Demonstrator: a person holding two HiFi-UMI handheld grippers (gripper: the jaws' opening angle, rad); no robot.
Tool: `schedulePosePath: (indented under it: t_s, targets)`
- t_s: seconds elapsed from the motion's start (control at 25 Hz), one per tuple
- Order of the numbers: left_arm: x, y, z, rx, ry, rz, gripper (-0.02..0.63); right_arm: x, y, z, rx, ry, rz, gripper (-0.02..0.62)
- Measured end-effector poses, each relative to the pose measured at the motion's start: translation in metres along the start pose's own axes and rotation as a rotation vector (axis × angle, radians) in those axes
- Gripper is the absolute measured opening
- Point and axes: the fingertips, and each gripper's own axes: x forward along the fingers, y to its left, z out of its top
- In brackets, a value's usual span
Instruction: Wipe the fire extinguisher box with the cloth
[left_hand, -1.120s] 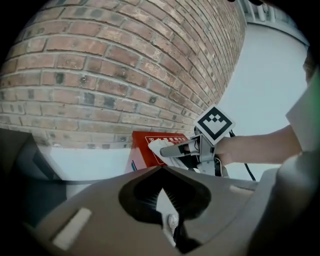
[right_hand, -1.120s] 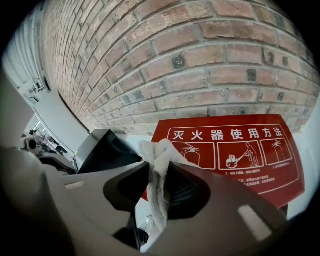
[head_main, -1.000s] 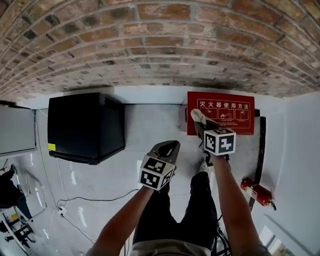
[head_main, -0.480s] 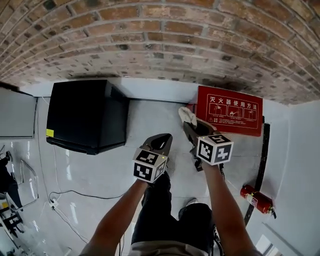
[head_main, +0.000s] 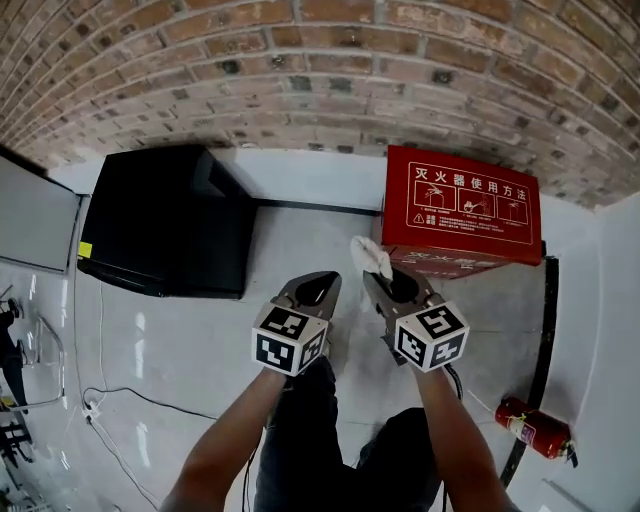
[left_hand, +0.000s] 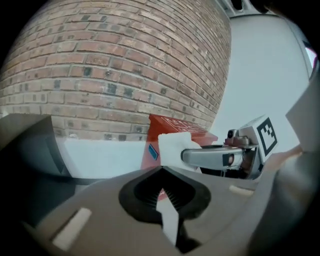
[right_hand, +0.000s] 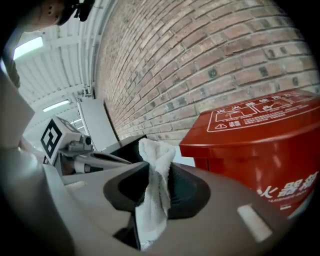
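The right gripper view's edge cuts off the fire extinguisher box.

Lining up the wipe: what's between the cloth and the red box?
Nothing: the right gripper view shows a gap between the cloth and the fire extinguisher box.

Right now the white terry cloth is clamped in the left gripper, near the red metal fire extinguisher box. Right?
Wrong gripper: the white terry cloth is clamped in the right gripper, as the right gripper view shows; the left gripper is shut on nothing. It is indeed near the red metal fire extinguisher box.
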Motion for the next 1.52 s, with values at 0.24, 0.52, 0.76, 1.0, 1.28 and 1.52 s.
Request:
schedulePosePath:
  t_s: [0.24,0.52,0.76,1.0,1.28,1.52]
  targets:
    - [0.035,-0.006,0.000,0.086,-0.074,-0.032,0.001,0.001,-0.034,-0.013,-0.194,-0.152,-0.013,0.123]
    - [0.047,-0.016,0.003,0.205,-0.139,0.001,0.002,-0.014,-0.050,-0.012,-0.372,-0.268,-0.017,0.123]
    - [0.051,-0.046,-0.005,0.275,-0.170,0.002,0.001,-0.055,-0.097,-0.012,-0.408,-0.324,-0.088,0.123]
    - [0.065,-0.078,-0.009,0.319,-0.167,-0.034,0.001,-0.114,-0.160,-0.019,-0.381,-0.375,-0.198,0.123]
    - [0.096,-0.104,-0.022,0.338,-0.157,-0.072,0.002,-0.182,-0.226,-0.026,-0.332,-0.418,-0.353,0.123]
    - [0.122,-0.111,-0.050,0.340,-0.136,-0.087,0.002,-0.210,-0.264,-0.044,-0.290,-0.424,-0.462,0.121]
